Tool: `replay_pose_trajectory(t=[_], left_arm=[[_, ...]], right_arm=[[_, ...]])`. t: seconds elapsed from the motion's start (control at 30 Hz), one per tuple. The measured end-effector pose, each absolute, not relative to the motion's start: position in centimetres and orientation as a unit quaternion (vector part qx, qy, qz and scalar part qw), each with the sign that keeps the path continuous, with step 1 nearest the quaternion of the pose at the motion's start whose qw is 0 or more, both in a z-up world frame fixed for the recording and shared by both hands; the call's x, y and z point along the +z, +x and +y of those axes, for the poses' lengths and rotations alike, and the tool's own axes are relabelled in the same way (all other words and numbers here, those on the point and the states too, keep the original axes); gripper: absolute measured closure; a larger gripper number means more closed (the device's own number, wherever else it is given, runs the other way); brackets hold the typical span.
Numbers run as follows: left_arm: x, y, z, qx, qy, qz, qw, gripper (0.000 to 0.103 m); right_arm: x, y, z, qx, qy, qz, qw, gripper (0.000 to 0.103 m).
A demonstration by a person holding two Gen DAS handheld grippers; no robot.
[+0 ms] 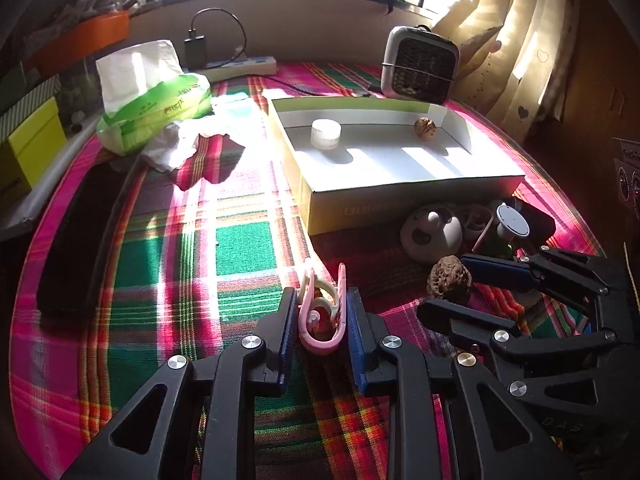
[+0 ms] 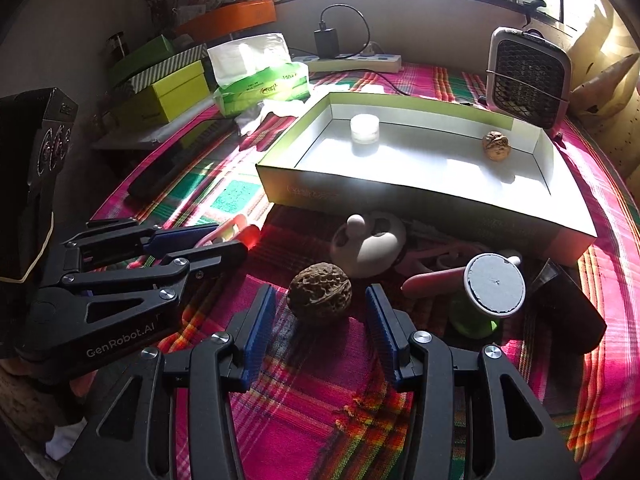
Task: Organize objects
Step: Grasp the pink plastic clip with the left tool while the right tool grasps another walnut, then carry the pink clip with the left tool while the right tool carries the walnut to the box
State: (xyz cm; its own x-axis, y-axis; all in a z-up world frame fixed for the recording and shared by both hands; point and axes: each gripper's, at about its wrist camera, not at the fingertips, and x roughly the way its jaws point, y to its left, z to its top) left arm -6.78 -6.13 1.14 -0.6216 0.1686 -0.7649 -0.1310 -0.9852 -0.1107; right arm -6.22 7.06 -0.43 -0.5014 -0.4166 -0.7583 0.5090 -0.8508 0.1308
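The left tongs point(image 1: 322, 312) are closed on the pink clip point(image 1: 320, 316), its long axis running along the fingers, low over the plaid worktop point(image 1: 244, 248). The right tongs point(image 2: 320, 312) stand open astride the dark walnut point(image 2: 320, 293) lying just ahead on the cloth, pads not touching. The open box point(image 2: 420, 196) lies beyond both.

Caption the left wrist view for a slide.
Left gripper shut on a pink clip; white box beyond on plaid cloth.

At your eleven o'clock sits a tissue pack point(image 1: 154, 98), a small fan point(image 1: 418, 65) at one, a power strip point(image 1: 244, 66) between.
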Motion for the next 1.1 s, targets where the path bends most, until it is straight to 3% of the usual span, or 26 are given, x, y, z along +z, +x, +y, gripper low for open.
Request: replay_pose_trajectory(t=[0.47, 0.63, 1.1], left_arm=[[1.11, -6.86, -6.11, 0.901, -0.426, -0.024, 0.081, 0.082], [1.09, -6.93, -6.12, 0.901, -0.426, -0.027, 0.077, 0.082], [1.05, -6.98, -5.84, 0.901, -0.427, -0.023, 0.068, 0.082]], right_arm=[[-0.49, -6.63, 6.40, -0.869, 0.422, 0.061, 0.250, 0.056], [-0.54, -6.67, 6.64, -0.873, 0.421, 0.065, 0.237, 0.072], [-0.48, -6.70, 6.91, -0.872, 0.422, 0.059, 0.243, 0.072]])
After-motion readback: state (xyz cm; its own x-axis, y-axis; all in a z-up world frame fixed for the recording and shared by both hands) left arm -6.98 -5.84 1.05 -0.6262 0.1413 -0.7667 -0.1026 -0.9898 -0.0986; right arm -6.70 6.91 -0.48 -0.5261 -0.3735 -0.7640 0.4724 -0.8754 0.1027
